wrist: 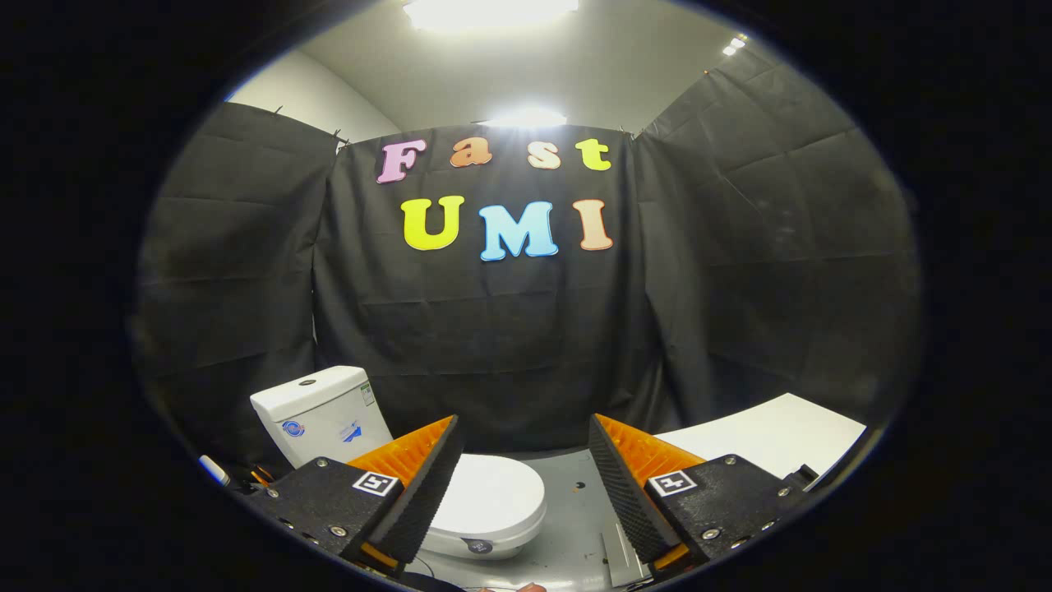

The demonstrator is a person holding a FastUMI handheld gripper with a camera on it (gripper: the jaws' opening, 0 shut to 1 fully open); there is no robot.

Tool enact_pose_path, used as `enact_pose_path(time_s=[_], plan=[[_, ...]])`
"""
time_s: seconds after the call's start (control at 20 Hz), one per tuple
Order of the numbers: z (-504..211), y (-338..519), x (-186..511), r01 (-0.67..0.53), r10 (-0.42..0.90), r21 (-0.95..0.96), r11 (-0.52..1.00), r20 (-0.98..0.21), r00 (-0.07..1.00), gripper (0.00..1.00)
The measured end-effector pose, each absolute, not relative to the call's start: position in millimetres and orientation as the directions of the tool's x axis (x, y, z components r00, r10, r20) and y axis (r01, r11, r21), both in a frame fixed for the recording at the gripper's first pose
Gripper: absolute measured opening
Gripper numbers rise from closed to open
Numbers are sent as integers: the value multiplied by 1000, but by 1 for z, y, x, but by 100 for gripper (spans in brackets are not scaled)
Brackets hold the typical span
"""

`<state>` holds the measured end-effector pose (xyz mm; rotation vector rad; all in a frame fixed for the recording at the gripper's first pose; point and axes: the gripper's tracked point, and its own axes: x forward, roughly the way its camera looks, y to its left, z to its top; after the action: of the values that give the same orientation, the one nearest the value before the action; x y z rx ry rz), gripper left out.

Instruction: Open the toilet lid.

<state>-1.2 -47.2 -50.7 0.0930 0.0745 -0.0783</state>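
A small white toilet stands on the grey floor, below and ahead of my gripper (523, 440). Its lid (493, 497) lies flat and closed over the bowl, partly hidden behind the left finger (423, 485). The white tank (322, 415) rises behind the lid, to the left of the fingers. My gripper is open, with a wide gap and nothing held between its fingers. The fingertips hang above the lid and do not touch it.
A white board (768, 436) lies on the floor beyond the right finger. A metal bracket (622, 552) sits by the right finger's base. Black cloth walls close the booth behind the toilet and on both sides. Small items, one a white pen-like thing (215, 470), lie left of the tank.
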Motion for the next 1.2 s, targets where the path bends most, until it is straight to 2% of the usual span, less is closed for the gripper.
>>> enact_pose_path(time_s=[0.3, 0.7, 1.0, 1.2], plan=[[-69, -37, 7, 76, -64, 133, 988, -88, 994, 95], [-113, -12, 25, 88, -52, 385, 919, -103, 993, 95], [-177, 8, 48, 164, -71, 523, 836, -193, 979, 96], [-220, 30, 65, 218, -84, 486, 847, -283, 956, 96]])
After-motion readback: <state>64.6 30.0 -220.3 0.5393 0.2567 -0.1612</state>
